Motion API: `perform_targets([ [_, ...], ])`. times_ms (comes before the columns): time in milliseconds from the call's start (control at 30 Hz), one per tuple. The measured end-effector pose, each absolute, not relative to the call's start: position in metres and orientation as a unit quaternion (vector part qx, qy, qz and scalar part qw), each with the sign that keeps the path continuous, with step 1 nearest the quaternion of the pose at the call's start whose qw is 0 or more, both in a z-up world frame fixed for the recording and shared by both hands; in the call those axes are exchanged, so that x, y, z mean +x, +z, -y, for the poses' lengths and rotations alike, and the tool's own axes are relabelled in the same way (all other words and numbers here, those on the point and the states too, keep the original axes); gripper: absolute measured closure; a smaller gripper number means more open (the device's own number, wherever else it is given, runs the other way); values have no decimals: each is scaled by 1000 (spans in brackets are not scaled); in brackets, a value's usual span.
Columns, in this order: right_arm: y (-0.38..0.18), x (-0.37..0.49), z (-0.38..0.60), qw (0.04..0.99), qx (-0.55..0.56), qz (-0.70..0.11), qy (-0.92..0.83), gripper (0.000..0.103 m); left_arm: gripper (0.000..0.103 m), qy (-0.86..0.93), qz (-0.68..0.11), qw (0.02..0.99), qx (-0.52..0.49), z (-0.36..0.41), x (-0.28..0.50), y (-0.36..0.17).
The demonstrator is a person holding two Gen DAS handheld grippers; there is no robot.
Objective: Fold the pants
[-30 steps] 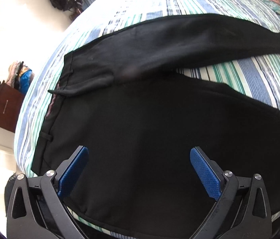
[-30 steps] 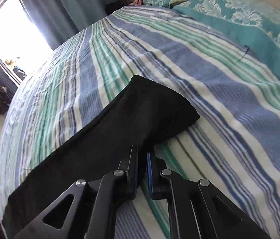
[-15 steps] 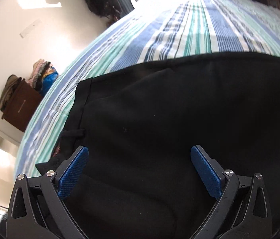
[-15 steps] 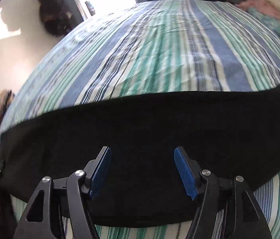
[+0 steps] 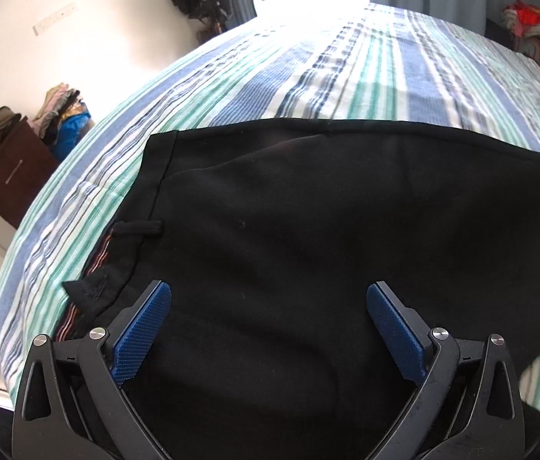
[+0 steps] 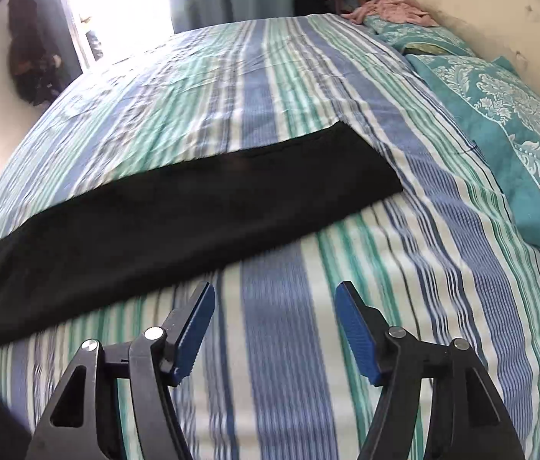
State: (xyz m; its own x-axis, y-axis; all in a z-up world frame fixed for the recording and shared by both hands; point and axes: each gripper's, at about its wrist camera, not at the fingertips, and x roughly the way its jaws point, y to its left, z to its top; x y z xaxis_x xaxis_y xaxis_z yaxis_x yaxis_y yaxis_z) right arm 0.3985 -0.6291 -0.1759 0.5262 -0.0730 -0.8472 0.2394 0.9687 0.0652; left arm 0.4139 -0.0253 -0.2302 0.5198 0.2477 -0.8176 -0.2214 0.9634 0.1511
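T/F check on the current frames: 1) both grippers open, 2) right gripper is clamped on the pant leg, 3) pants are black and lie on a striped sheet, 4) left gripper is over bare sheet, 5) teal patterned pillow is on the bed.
1) Both grippers are open. True: the left gripper and the right gripper both show spread jaws with nothing between them.
2) False: the right gripper holds nothing and sits over the striped sheet, short of the pant leg.
3) True: the black pants lie flat on the striped sheet.
4) False: the left gripper is over the pants, near the waistband.
5) True: the teal patterned pillow lies on the bed.
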Motion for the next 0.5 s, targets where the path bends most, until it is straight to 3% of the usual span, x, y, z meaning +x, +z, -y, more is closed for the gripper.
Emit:
perform_targets([
  [67, -166, 342, 600, 866, 65, -493, -43, 24, 1, 85, -460, 884, 13, 43, 378, -216],
  [167, -176, 260, 568, 843, 38, -537, 1, 24, 1, -2, -469, 882, 52, 83, 322, -215],
  [333, -224, 164, 601, 788, 40, -608, -90, 24, 1, -62, -472, 862, 174, 134, 259, -238],
  [500, -204, 126, 652, 790, 127, -568, -192, 24, 1, -49, -475, 865, 153, 115, 276, -207],
])
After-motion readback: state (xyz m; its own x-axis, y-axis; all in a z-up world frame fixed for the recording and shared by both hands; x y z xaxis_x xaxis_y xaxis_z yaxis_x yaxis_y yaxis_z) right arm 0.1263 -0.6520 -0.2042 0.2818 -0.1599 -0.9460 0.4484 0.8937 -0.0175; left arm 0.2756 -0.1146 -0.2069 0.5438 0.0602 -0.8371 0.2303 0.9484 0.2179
